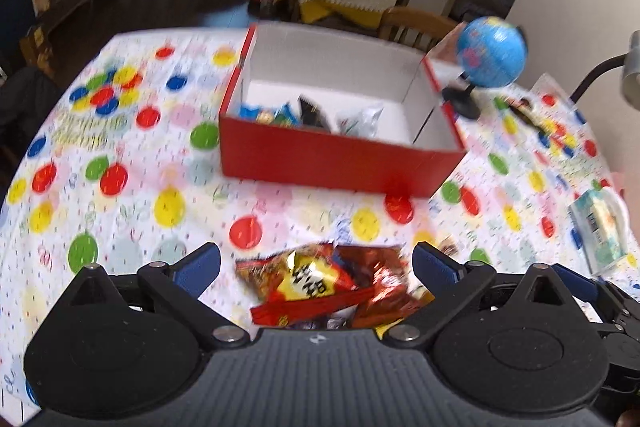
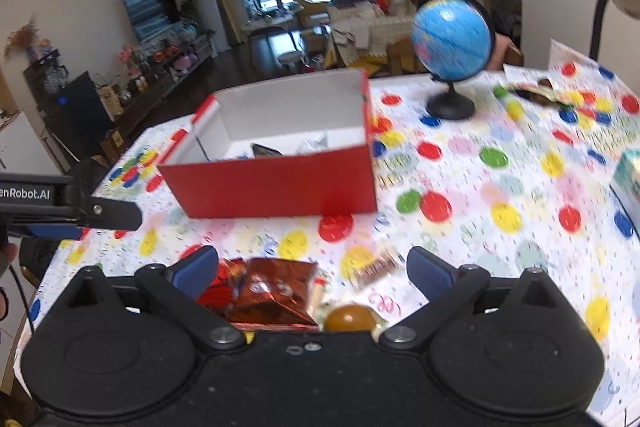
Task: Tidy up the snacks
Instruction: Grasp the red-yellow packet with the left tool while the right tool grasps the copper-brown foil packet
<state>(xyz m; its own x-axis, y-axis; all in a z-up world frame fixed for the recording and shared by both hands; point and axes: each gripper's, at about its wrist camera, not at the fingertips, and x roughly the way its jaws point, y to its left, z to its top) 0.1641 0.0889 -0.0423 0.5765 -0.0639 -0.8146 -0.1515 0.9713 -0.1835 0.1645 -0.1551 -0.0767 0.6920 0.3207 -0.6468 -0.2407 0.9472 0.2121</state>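
Red cardboard formed the box (image 1: 340,163), which held a few packets on the tablecloth (image 1: 120,211). The left gripper (image 1: 316,263) gaped wide, empty, above loose snack packets (image 1: 320,287). From the right wrist, the right gripper (image 2: 312,265) likewise stood wide, empty, over a foil packet (image 2: 276,291) near that box (image 2: 276,183).

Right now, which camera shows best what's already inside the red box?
The left wrist view: it looks down into the box, showing blue packets, a dark one and a clear bag. The right wrist view sits lower, so the near wall hides most of it.
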